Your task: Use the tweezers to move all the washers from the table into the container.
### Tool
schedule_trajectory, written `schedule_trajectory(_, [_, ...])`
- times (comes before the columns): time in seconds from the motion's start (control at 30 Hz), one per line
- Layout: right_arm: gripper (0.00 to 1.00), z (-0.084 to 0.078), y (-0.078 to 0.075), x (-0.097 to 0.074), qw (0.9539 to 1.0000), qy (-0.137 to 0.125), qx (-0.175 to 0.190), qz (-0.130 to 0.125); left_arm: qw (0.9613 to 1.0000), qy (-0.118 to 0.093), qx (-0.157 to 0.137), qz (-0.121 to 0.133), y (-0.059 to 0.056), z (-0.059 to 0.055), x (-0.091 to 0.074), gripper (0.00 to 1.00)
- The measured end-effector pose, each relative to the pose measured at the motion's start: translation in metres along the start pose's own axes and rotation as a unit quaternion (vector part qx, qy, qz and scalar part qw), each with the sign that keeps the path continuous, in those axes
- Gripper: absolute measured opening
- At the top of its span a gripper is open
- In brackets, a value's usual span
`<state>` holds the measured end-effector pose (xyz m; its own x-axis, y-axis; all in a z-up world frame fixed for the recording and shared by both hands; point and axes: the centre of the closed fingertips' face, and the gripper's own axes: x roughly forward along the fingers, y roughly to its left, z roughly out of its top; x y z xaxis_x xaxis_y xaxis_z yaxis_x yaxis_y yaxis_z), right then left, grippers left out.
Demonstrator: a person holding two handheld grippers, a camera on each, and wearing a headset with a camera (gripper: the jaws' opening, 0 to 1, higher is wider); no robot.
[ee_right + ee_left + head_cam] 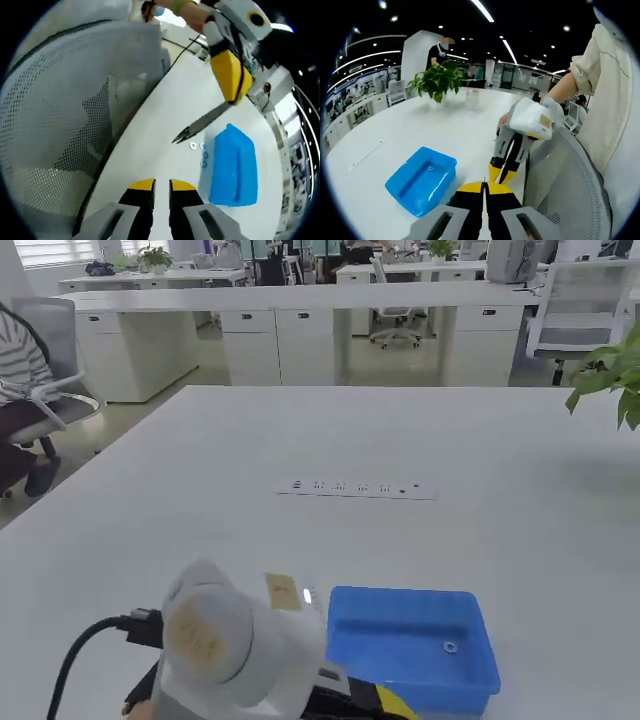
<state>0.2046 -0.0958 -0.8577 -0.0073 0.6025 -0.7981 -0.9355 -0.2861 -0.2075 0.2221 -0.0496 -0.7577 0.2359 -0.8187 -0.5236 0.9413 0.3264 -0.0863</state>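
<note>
My left gripper [231, 80] reaches in from the top of the right gripper view, shut on metal tweezers [200, 125] whose tips hover just short of several small washers [199, 146] on the white table. The washers lie close beside the blue container [232, 165]. In the left gripper view my own jaws [483, 187] are pressed together. The container [422, 180] holds one washer [431, 168]. My right gripper [162, 186] has a narrow gap with nothing in it and sits back by the table edge; it also appears as the right gripper [501, 173]. A gripper [392, 705] sits beside the container [410, 645].
A mesh office chair [65, 125] stands right by the table edge. A power strip [357, 488] lies mid-table, and a potted plant [437, 80] stands further along. A black cable [85, 645] trails from the gripper. A person [20, 370] sits at the far left.
</note>
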Motion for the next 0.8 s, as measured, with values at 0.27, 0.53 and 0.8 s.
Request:
schedule_trajectory(0.27, [0.21,0.036,-0.004,0.007,0.9817,-0.116,0.151,-0.009,0.998,0.016,0.043,-0.044,-0.018,-0.004,-0.002,0.0])
schedule_trajectory(0.53, [0.29,0.072,-0.014,0.011,0.959,-0.207,0.193,-0.008,0.9938,0.009,0.066,-0.089,-0.033,0.001,-0.005,0.0])
schedule_trajectory(0.8, [0.12,0.089,-0.009,0.022,0.9571,-0.232,0.174,0.002,0.9903,-0.003,0.091,-0.106,-0.039,0.006,-0.01,0.0])
